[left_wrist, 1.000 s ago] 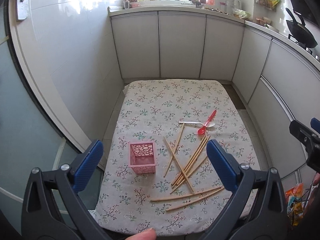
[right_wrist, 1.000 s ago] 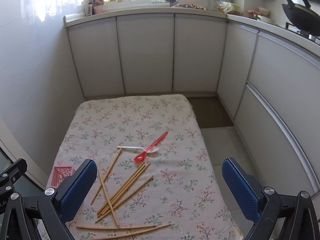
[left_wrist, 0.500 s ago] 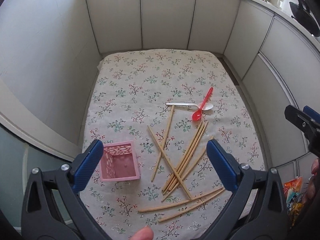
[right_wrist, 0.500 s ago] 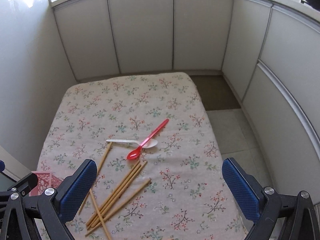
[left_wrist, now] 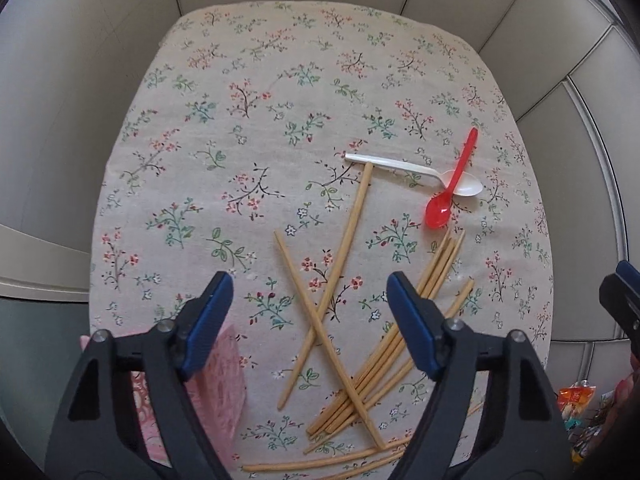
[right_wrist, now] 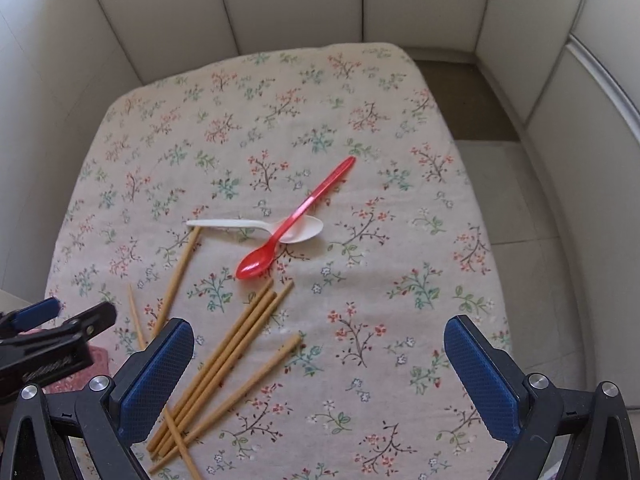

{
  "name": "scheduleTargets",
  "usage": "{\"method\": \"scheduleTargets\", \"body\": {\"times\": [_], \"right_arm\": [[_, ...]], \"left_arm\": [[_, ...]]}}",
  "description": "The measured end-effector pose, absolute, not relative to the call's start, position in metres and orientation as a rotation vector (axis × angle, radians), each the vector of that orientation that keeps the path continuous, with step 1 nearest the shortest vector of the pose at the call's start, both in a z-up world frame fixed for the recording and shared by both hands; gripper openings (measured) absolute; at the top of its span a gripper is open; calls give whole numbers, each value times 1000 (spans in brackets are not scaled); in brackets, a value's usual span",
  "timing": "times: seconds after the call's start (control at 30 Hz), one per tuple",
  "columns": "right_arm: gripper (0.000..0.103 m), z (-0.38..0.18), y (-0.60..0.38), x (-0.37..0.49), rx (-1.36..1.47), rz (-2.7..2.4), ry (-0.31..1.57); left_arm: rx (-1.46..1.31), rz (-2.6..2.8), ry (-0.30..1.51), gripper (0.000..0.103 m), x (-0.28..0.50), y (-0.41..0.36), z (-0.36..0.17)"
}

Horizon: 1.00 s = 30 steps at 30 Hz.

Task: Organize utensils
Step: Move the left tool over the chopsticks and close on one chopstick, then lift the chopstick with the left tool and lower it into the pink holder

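Observation:
Several wooden chopsticks (left_wrist: 384, 320) lie scattered on the floral tablecloth (left_wrist: 260, 100), also in the right wrist view (right_wrist: 228, 352). A red spoon (left_wrist: 452, 184) lies across a white spoon (left_wrist: 404, 168); both show in the right wrist view, red (right_wrist: 296, 220) over white (right_wrist: 256, 228). A pink lattice basket (left_wrist: 220, 392) sits at the near left, partly hidden by my left gripper (left_wrist: 306, 308), which is open and empty above the chopsticks. My right gripper (right_wrist: 318, 364) is open and empty over the cloth's near right part.
White cabinet doors (right_wrist: 288, 0) ring the table at the back and right. Tiled floor (right_wrist: 520, 200) lies beyond the table's right edge. The left gripper's side shows in the right wrist view (right_wrist: 52, 340). Snack packets (left_wrist: 576, 404) lie low at the right.
Both grippers have tilted down and moved forward over the table. The chopsticks and spoons look larger and nearer. The basket has slid behind the left finger. Nothing on the cloth has moved.

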State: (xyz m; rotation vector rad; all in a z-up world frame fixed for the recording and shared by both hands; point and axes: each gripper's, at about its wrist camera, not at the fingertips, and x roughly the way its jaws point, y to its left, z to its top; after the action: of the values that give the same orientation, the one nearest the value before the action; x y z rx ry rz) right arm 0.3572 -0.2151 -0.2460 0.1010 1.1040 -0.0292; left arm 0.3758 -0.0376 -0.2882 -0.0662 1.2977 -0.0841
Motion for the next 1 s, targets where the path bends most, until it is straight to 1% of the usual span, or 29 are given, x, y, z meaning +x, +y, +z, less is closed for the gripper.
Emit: {"method": "scheduleTargets", "body": {"times": [0.07, 0.13, 0.17, 0.23, 0.33, 0.4, 0.47, 0.53, 0.6, 0.77, 0.83, 0.9, 0.97, 1.0], "right_arm": [[103, -252, -216, 362, 111, -21, 1108], [103, -259, -219, 365, 154, -3, 1121], [102, -263, -220, 367, 179, 8, 1130], [102, -272, -222, 371, 203, 14, 1147], [96, -282, -221, 374, 198, 10, 1168], [94, -288, -222, 376, 212, 16, 1179], [91, -290, -222, 377, 222, 22, 1183], [90, -291, -222, 378, 231, 31, 1180], [88, -293, -221, 378, 241, 45, 1179], [82, -298, -214, 380, 266, 89, 1182], [79, -300, -212, 380, 278, 103, 1182], [75, -302, -211, 382, 288, 104, 1184], [65, -305, -210, 385, 306, 97, 1197], [63, -306, -208, 387, 323, 104, 1205]], "left_arm": [[-68, -57, 1312, 66, 383, -38, -301], [-52, -36, 1325, 61, 387, -41, -312], [-38, -23, 1330, 57, 389, -43, -316], [-26, 0, 1339, 53, 394, -45, -325], [8, 47, 1350, 47, 399, -48, -336], [31, 66, 1366, 40, 401, -49, -344], [41, 76, 1366, 37, 402, -50, -347], [27, 71, 1371, 31, 403, -50, -347], [6, 54, 1383, 13, 404, -50, -346], [-49, 13, 1386, 5, 411, -43, -346], [-72, 3, 1372, 5, 411, -38, -343], [-102, -24, 1342, 5, 409, -34, -332], [-126, -62, 1309, 5, 404, -34, -317], [-134, -79, 1292, 5, 402, -35, -308]]}}
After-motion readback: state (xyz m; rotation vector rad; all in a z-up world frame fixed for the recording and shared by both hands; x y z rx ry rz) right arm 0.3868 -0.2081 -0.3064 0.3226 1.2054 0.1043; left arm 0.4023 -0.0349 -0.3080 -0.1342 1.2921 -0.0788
